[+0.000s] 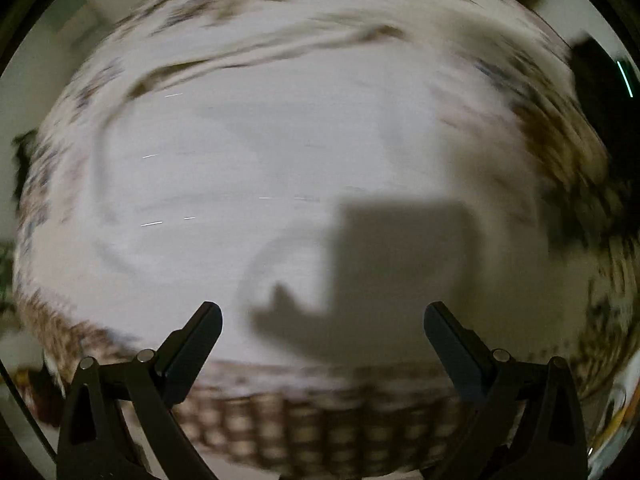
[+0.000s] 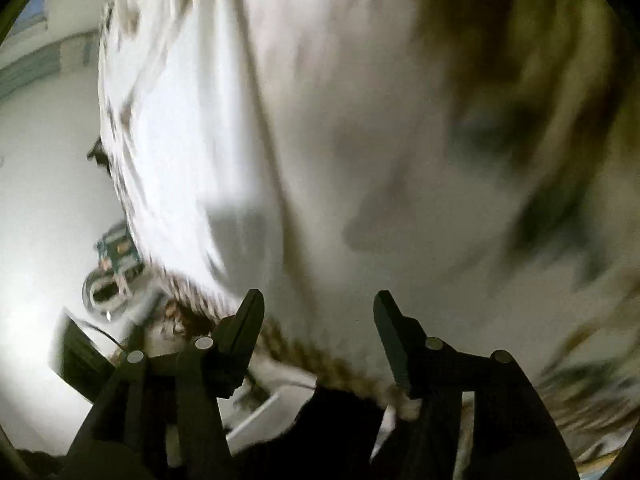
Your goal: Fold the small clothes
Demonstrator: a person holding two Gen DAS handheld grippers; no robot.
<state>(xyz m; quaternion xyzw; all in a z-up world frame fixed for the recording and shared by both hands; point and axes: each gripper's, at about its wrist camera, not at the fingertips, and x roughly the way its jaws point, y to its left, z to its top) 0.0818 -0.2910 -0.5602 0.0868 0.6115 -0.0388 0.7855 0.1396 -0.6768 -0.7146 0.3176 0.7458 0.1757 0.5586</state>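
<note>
Two empty grippers over a white garment on a patterned cloth.
Left gripper and right gripper fingers spread open above the white garment; blurred views risk a grab catching the patterned cloth too.

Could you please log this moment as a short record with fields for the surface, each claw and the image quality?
surface: white cloth with a brown patterned border, spread beneath both claws
left claw: open, nothing between its fingers, casting a shadow on the cloth
right claw: open, nothing gripped, close above the cloth's border
clutter: small objects left of the cloth, too blurred to name
image quality: heavy motion blur in both views
</note>
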